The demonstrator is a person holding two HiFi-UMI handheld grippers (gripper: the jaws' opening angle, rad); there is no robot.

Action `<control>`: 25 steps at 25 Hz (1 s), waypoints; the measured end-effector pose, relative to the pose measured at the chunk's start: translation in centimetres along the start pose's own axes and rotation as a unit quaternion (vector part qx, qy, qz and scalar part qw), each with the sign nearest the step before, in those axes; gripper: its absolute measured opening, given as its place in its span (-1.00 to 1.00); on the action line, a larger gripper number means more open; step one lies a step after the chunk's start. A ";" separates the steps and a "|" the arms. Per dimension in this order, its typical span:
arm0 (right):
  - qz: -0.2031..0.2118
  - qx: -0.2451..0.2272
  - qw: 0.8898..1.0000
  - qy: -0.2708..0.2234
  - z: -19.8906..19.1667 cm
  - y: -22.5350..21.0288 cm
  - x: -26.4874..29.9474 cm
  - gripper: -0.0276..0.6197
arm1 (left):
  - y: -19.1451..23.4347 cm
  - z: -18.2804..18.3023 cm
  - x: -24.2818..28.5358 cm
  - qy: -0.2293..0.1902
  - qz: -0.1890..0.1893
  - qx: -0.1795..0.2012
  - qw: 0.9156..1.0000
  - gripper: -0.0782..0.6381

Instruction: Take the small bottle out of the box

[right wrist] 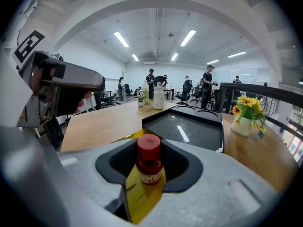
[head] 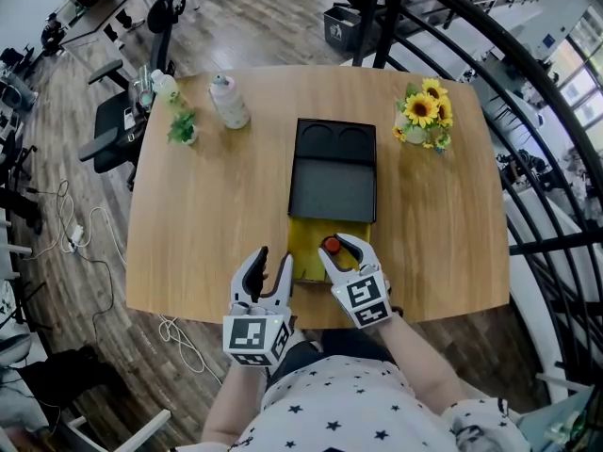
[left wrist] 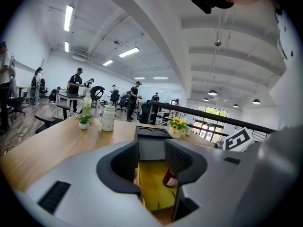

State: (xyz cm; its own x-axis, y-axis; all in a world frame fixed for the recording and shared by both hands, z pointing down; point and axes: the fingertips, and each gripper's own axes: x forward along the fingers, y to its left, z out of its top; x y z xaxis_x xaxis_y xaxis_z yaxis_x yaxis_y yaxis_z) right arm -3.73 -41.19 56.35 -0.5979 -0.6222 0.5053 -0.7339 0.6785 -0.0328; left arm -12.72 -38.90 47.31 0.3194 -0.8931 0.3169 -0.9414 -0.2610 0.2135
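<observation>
Left gripper (left wrist: 150, 157) has its jaws spread with nothing pinched. The open yellow box (left wrist: 152, 186) sits on the counter (head: 212, 215) just past them, with its near wall about at the tips. The small red-capped bottle (right wrist: 149, 163) stands upright in the box, right between the right gripper's (head: 344, 250) jaws. Those jaws straddle it with a gap showing each side, so they're wide, not clamped yet. My guess is the bottle is light and rigid, maybe glass, with a slick label and a narrow base, so it's tippy. I'd squeeze the body just below the cap, gently, then lift straight up clear of the cardboard walls.
</observation>
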 end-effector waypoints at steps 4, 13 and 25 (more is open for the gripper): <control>-0.001 -0.003 1.000 -0.003 0.1 -0.1 0.1 -0.45 | 0.1 -0.1 0.1 0.001 0.003 -0.001 1.000 -0.32; 0.002 -0.022 1.000 -0.002 0.4 0.4 -0.2 -0.46 | -0.4 -0.2 -0.3 -0.002 0.001 0.001 1.000 -0.32; -0.013 -0.022 0.999 -0.036 3.5 0.7 -3.1 -0.46 | -1.0 0.1 -2.4 -0.017 0.000 0.005 1.000 -0.32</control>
State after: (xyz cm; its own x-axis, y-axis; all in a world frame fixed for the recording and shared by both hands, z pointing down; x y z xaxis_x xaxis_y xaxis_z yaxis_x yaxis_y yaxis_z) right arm -3.57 -40.19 51.72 -0.6020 -0.6651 0.4419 -0.7353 0.6775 0.0178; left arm -12.51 -36.57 46.23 0.3165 -0.9050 0.2843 -0.9422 -0.2651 0.2049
